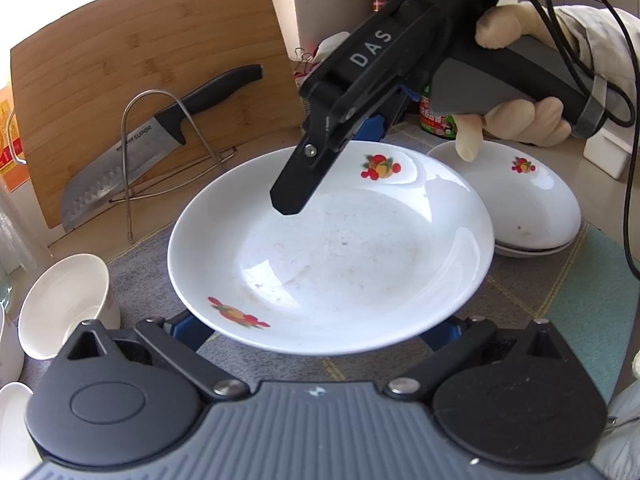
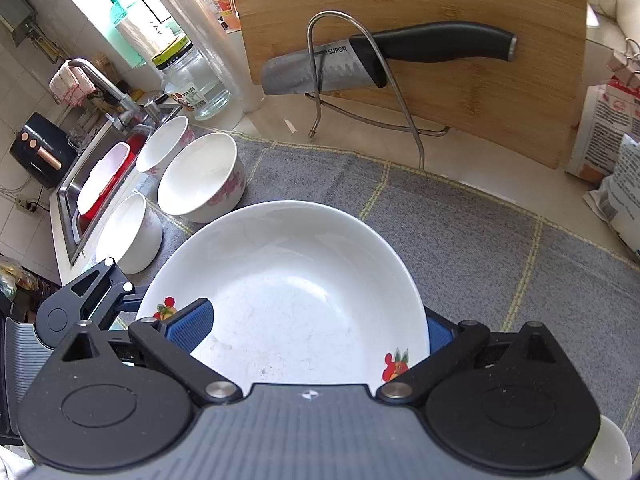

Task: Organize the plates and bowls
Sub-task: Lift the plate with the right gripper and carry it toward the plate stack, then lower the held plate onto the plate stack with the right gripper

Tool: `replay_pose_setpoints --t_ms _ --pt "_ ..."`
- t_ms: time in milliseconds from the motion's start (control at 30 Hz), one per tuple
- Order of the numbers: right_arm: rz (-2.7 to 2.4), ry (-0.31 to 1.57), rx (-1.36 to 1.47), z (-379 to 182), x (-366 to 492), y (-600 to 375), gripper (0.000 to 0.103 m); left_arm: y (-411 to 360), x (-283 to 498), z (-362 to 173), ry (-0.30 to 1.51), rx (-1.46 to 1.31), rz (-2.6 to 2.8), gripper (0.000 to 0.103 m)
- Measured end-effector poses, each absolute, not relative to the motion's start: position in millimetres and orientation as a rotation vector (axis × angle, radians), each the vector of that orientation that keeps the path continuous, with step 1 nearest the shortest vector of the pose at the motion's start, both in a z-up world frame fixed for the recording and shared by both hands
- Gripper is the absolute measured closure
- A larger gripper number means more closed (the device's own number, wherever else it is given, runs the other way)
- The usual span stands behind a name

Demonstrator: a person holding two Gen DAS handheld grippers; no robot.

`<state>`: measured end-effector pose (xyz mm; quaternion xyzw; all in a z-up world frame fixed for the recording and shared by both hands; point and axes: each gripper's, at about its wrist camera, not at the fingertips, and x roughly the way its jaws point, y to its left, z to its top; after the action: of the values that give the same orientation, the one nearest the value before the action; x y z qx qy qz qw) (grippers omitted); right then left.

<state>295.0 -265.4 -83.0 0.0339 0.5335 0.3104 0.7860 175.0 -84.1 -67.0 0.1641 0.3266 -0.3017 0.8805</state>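
The right gripper [image 2: 316,330] has its blue pads set wide apart, one at 9 o'clock inside the plate [image 2: 288,288] and one at 3 o'clock outside its rim, so the jaws straddle the near edge without clamping it. The left gripper [image 1: 320,332] likewise stands open, its blue pads showing at 7 and 5 o'clock under the plate's [image 1: 332,248] near rim; whether they touch the plate I cannot tell. The plate sits over the grey checked mat [image 2: 500,240]. At 3 o'clock from it a stack of plates [image 1: 520,204] rests on the mat. Three white bowls [image 2: 202,178] stand at 10 o'clock, near the sink [image 2: 72,216]. At 12 o'clock a knife [image 2: 360,62] hangs in a wire rack against the cutting board [image 2: 460,0]
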Motion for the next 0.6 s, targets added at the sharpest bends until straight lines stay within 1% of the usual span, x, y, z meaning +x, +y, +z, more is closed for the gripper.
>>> replay_pose_setpoints --t_ms 600 --pt "0.540 1.094 0.138 -67 245 -340 0.000 -147 175 -59 0.636 0.396 -0.765 0.001"
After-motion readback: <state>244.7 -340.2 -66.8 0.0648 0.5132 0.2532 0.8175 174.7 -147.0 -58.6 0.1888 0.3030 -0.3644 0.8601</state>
